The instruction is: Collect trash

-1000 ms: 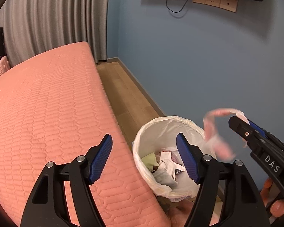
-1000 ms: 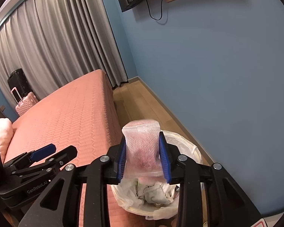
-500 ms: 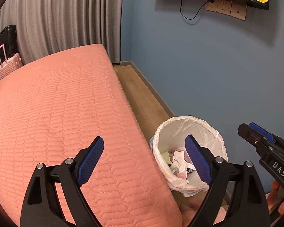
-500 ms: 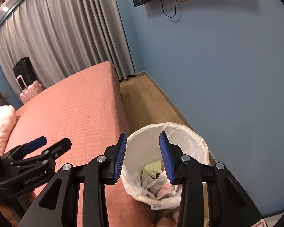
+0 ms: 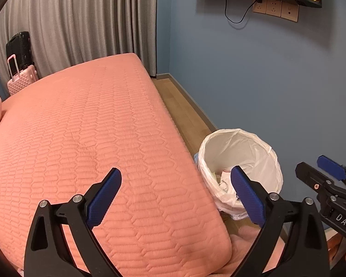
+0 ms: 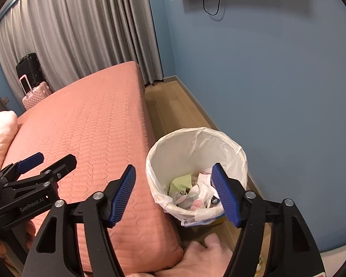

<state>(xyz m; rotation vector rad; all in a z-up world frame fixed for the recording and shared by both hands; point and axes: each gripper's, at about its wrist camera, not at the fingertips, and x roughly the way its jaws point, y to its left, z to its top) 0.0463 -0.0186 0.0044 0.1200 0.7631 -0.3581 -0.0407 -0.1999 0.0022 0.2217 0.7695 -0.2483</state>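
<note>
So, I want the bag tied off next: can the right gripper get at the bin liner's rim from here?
Probably yes. The right gripper stands open and empty just above the bin liner, whose rim lies uncovered; only the bed edge crowds its left side.

A salmon quilted bed (image 5: 80,138) fronts grey curtains (image 5: 80,23), with pink (image 6: 34,94) and black suitcases (image 6: 30,67) beside it.

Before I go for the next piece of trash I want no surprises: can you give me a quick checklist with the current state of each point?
1. Right gripper empty, jaws just opened: ok.
2. Left gripper empty, jaws just opened wide: ok.
3. Trash bin upright beside the bed: ok.
4. Bin liner folded over the rim: ok.
5. Room left in the bin: ok.
6. Next piece of trash in sight: not ok.
</note>
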